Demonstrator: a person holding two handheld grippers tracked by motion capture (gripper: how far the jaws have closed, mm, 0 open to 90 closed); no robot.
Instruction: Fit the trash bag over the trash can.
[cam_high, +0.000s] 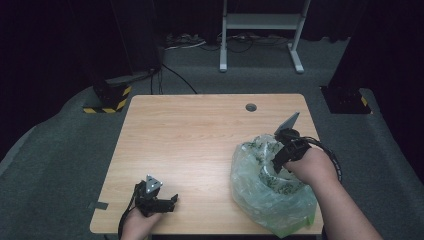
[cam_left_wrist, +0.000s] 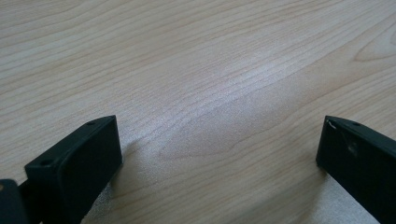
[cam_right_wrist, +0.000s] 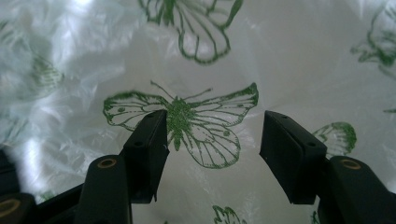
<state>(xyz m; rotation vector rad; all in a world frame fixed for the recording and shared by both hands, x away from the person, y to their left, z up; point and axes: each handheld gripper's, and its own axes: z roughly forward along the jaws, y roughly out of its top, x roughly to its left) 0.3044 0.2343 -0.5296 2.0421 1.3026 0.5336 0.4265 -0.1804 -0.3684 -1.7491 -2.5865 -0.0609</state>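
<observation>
The light wooden surface (cam_high: 190, 145) carries little besides a crumpled, translucent plastic bag (cam_high: 260, 192) printed with green butterflies, which takes up its right front part and hangs slightly past the front edge. A round cable hole (cam_high: 251, 107) sits near the far edge, well apart from the bag, and a small strip of grey tape (cam_high: 98, 205) sticks at the left front corner. Beyond the surface, on the grey carpet, stand a white metal frame (cam_high: 260, 30) with cables behind it and a dark stand with a yellow-and-black striped base (cam_high: 107, 100); none of these stands between either tool and the bag. The right hand-held gripper (cam_high: 276, 166) points down into the top of the bag, its black body over the crumpled folds near the bag's far right side. In the right gripper view its jaws are partly spread, with a printed butterfly (cam_right_wrist: 187, 123) on the plastic lying between and just beyond them; whether the pads touch the film cannot be told. The left hand-held gripper (cam_high: 173, 201) rests low at the left front of the surface, well apart from the bag, its jaws spread wide over bare wood with nothing between them.
</observation>
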